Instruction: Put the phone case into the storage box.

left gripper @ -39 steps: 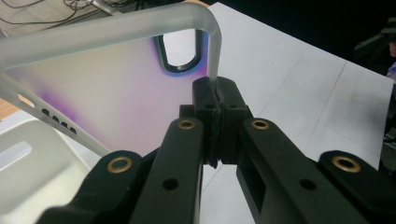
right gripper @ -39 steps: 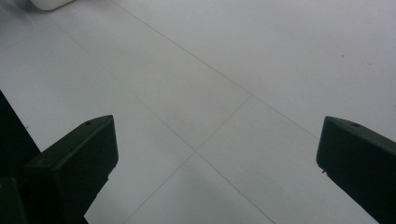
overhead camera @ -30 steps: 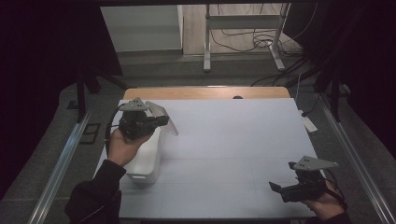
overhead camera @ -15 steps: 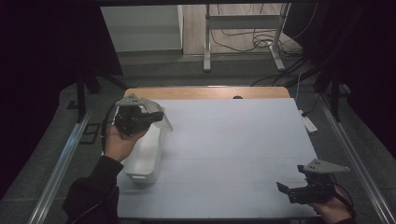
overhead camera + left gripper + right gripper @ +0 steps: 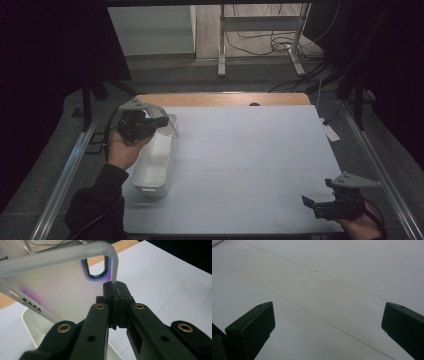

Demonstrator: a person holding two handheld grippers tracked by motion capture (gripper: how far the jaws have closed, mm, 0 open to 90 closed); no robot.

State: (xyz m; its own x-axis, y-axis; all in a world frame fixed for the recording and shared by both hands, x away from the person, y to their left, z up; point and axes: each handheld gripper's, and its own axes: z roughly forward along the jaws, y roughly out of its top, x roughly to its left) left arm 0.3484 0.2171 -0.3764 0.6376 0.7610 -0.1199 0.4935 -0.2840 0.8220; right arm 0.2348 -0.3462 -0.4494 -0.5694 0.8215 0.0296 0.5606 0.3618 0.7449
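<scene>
One translucent frosted plastic phone case [image 5: 57, 287], with a dark-rimmed rounded camera cutout near its top corner and a row of three small slots along one side edge, is being held up by the left gripper [image 5: 115, 288], whose two black jaws are pinching together on the case's thin side wall close to that corner. In the high view the left gripper [image 5: 150, 122] is hanging over the far end of one white oblong plastic bin [image 5: 150, 172], which is sitting on the left part of the table, and the phone case [image 5: 167, 122] is showing as a pale sheet just above the bin's far rim, tilted rather than lying flat. One hand [image 5: 122, 150] in a dark sleeve is carrying that gripper from the near left. One white mat [image 5: 250, 165], marked with faint crossing grid lines, is covering most of the one wooden table [image 5: 220, 99], whose bare strip is showing along the far edge. The right gripper [image 5: 327, 206] is sitting at the near right corner of the mat, well apart from the bin and the case, pointing left. In the right gripper view its two black jaws are standing wide apart over the bare mat [image 5: 329, 290] with nothing between them.
</scene>
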